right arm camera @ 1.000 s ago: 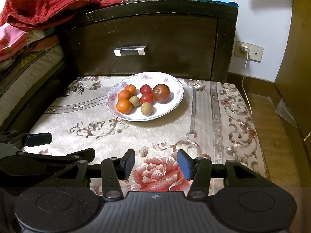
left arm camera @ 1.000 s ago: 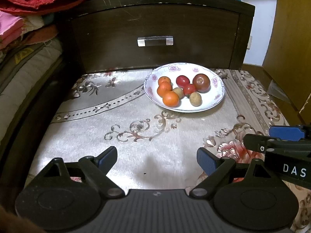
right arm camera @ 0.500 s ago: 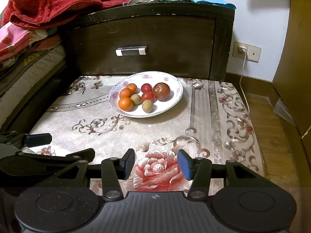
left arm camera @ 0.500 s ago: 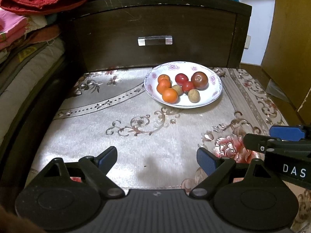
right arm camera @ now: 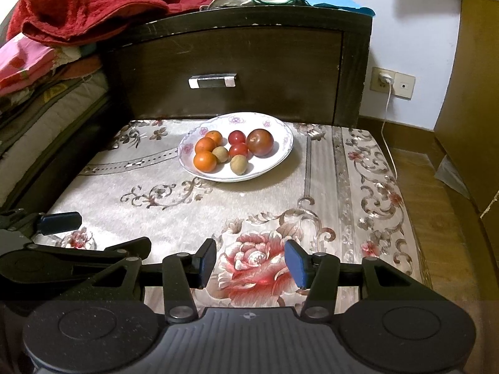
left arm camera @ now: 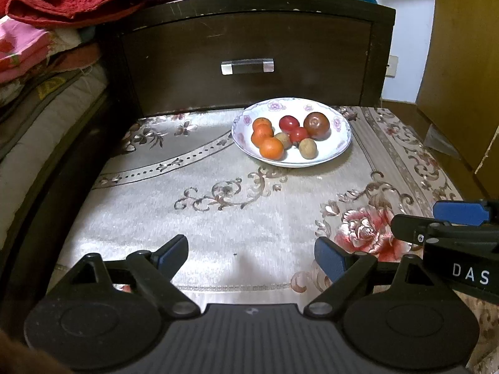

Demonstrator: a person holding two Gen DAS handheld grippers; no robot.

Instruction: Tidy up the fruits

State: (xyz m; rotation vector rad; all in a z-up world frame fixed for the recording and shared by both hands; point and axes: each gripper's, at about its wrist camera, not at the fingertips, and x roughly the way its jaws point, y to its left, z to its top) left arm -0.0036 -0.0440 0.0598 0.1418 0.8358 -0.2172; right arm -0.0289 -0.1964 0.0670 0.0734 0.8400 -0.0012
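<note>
White porcelain with small pink flowers on the rim forms the plate (right arm camera: 282, 131), and all the fruits are gathered in it. The plate is set at the far side of the embroidered cloth (right arm camera: 174, 218), just in front of the dark wooden drawer front (right arm camera: 237, 62). This placement is probably chosen so that the fruits are kept from rolling and the near part of the cloth is left free for work.

Three oranges (right arm camera: 205, 161) are laid in a line on the left side of the plate, touching one another. Two small red fruits (right arm camera: 238, 150) are seen in the middle, and one large dark red fruit (right arm camera: 259, 142) is found at the right. Two small brownish fruits (right arm camera: 239, 164) are placed toward the front. Each kind is grouped together, so the sorting is judged to be almost or fully done.

The left gripper (left arm camera: 251, 255) is held low over the near cloth with its jaws wide apart, and nothing is between them. The right gripper (right arm camera: 250, 263) is held beside it with a narrower gap, and only the rose pattern is seen between its pads, so no fruit is gripped. Both grippers are kept well apart from the plate, pointed toward it, as if a rest position is taken.
</note>
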